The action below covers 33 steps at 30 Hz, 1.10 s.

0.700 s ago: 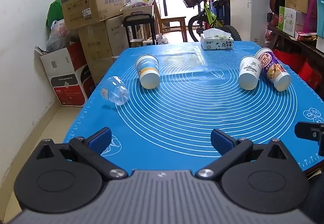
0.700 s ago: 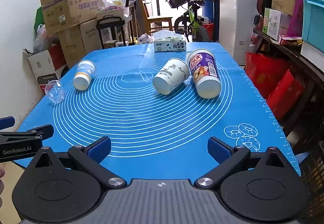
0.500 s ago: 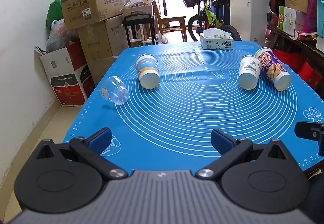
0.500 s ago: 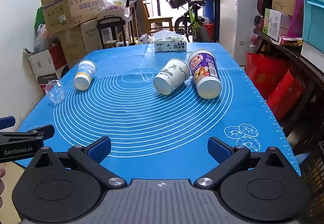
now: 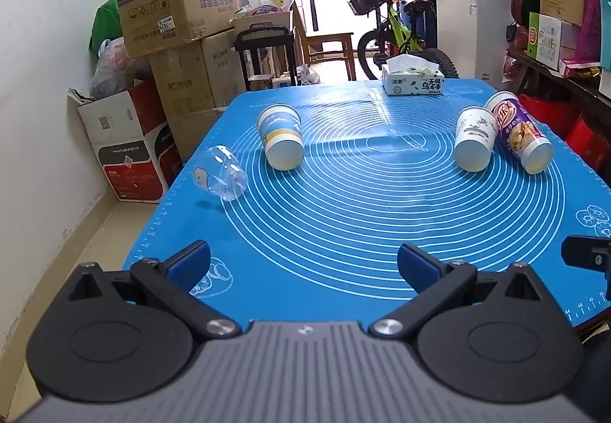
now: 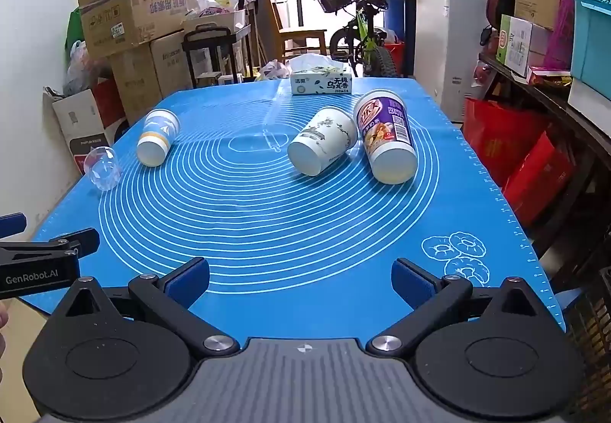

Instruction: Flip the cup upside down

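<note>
Several cups lie on their sides on the blue mat (image 5: 343, 201). A clear plastic cup (image 5: 221, 174) lies at the left edge, also in the right wrist view (image 6: 102, 169). A blue-and-yellow paper cup (image 5: 281, 141) (image 6: 157, 142) lies behind it. A white printed cup (image 5: 475, 143) (image 6: 322, 145) and a purple snack cup (image 5: 520, 130) (image 6: 386, 141) lie side by side on the right. My left gripper (image 5: 303, 266) is open and empty over the near edge. My right gripper (image 6: 299, 279) is open and empty, to its right.
A tissue box (image 5: 413, 81) stands at the mat's far edge. Cardboard boxes (image 5: 172, 14) are stacked by the left wall, a bicycle (image 5: 389, 25) and white cabinet (image 5: 469, 25) behind, shelves with boxes (image 6: 534, 41) on the right.
</note>
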Each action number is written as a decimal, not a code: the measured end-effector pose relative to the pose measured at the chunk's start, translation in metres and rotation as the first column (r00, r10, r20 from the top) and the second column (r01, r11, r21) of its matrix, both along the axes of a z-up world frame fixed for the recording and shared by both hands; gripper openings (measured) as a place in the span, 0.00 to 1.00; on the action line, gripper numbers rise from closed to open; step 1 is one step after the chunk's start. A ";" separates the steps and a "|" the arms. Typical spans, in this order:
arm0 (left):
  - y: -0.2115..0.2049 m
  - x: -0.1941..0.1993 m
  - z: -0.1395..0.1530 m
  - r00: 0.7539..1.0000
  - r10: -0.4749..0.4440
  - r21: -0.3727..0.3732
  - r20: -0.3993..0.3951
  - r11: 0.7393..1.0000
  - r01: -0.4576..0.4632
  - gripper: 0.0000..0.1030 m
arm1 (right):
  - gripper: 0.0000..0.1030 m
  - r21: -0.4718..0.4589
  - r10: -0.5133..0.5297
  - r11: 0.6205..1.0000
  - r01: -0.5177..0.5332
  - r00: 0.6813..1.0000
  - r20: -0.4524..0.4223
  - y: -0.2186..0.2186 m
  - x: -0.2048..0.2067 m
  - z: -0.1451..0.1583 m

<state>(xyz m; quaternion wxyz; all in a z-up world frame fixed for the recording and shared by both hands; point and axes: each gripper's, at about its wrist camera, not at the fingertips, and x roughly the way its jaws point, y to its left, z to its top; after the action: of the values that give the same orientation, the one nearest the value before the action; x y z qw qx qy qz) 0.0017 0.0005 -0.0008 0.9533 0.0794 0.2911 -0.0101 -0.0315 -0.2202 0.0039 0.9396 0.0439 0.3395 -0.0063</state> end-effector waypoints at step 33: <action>-0.003 0.001 0.000 1.000 -0.005 0.014 0.010 1.000 0.005 1.00 | 1.00 -0.001 -0.024 1.000 0.024 1.000 -0.019 -0.007 0.002 -0.007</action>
<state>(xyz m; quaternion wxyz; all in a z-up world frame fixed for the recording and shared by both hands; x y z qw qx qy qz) 0.0029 -0.0028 -0.0010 0.9542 0.0869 0.2862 -0.0101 -0.0291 -0.2272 -0.0034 0.9362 0.0477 0.3478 -0.0181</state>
